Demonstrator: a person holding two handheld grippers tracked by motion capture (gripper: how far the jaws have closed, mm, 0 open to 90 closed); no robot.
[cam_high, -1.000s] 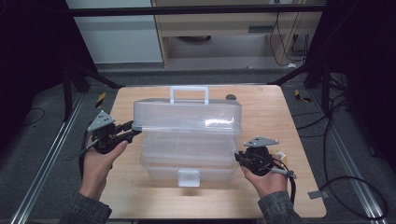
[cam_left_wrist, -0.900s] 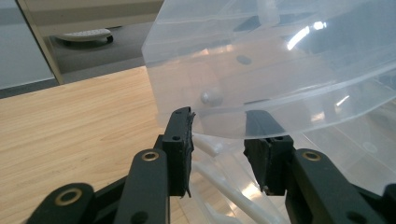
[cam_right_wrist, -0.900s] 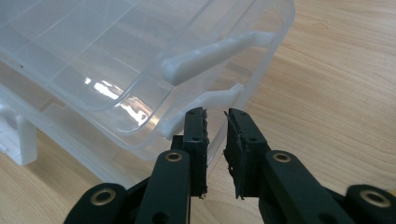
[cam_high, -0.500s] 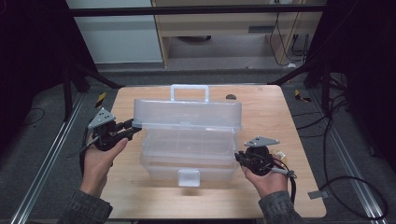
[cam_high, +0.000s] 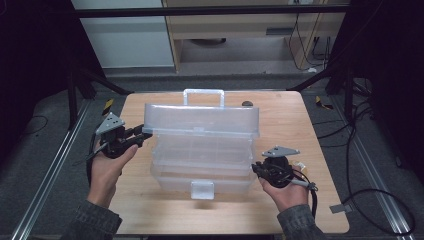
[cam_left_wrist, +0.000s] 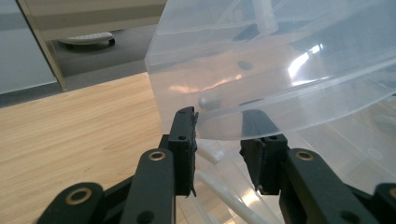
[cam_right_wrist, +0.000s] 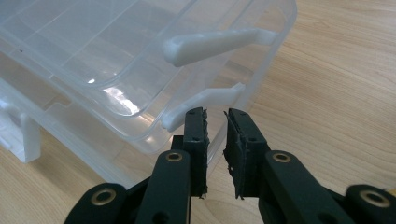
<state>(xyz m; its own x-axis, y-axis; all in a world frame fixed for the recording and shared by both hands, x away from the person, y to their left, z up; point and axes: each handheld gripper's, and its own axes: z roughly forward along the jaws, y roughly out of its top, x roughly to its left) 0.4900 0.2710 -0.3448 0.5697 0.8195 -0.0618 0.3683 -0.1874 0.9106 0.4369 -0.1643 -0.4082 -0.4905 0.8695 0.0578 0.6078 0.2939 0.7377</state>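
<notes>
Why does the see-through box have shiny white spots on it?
Room light bounces off the clear plastic box: in the left gripper view a bright streak sits on its raised lid; in the right gripper view smaller glints mark a tray's rim; in the high view the room around the table is dark.

The high view looks forward and down from above the person's side, taking in the whole table (cam_high: 150, 210). The left gripper view sits close behind its jaws, facing the raised lid (cam_left_wrist: 280, 70) of the clear box (cam_high: 200, 165). The right gripper view looks closely at the box's corner (cam_right_wrist: 140, 93). All three views share the box and the tabletop.
</notes>
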